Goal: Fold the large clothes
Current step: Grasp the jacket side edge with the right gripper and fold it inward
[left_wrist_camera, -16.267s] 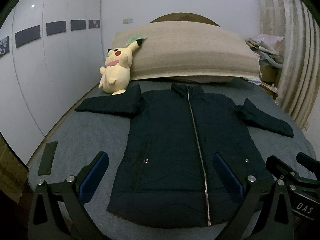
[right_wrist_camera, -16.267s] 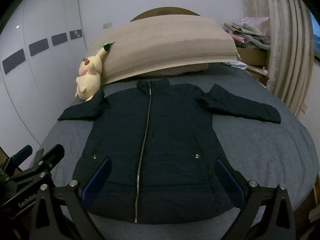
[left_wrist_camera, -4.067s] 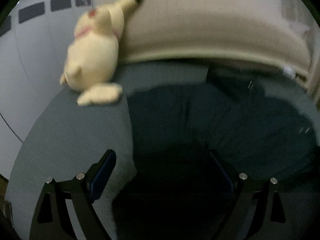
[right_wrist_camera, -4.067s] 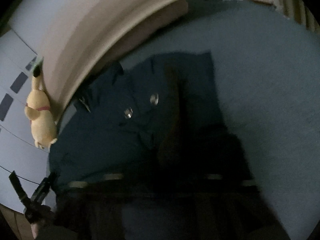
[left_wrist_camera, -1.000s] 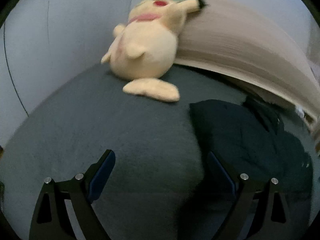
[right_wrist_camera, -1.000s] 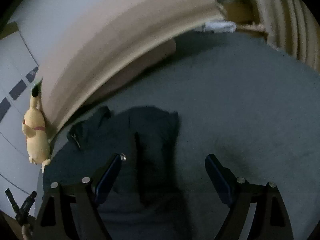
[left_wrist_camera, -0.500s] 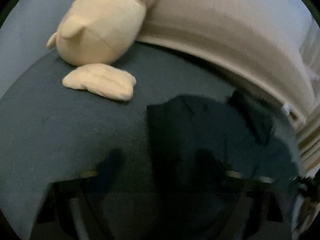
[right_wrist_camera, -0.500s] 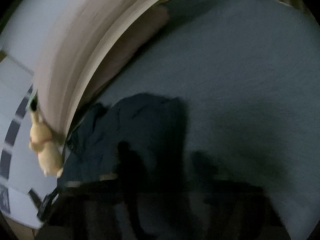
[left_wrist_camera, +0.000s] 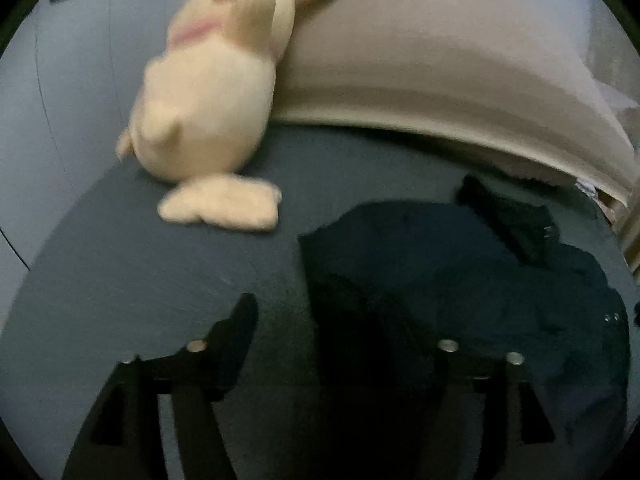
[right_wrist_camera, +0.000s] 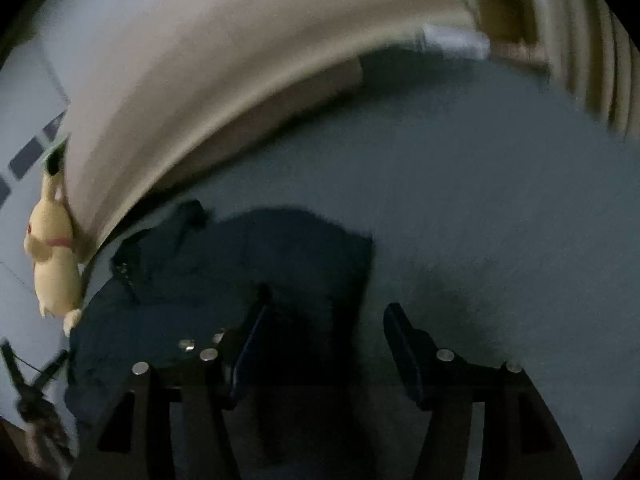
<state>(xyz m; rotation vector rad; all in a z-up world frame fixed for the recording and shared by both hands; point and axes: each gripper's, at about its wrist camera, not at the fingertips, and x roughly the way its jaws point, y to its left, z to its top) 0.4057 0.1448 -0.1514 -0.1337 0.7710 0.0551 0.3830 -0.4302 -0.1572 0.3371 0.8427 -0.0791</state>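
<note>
Both hand-held grippers are hanging half open and empty: the left one and right one straddling opposite edges of the jacket, bunched mid-bed. Closing now risks pinching one layer, dragging folds apart toward the plush.

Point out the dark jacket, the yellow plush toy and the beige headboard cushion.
dark jacket (left_wrist_camera: 448, 264): left wrist view, on its folded upper layer.
yellow plush toy (left_wrist_camera: 204, 120): left wrist view, on its round body.
beige headboard cushion (left_wrist_camera: 440, 52): left wrist view, on its broad front face.
</note>
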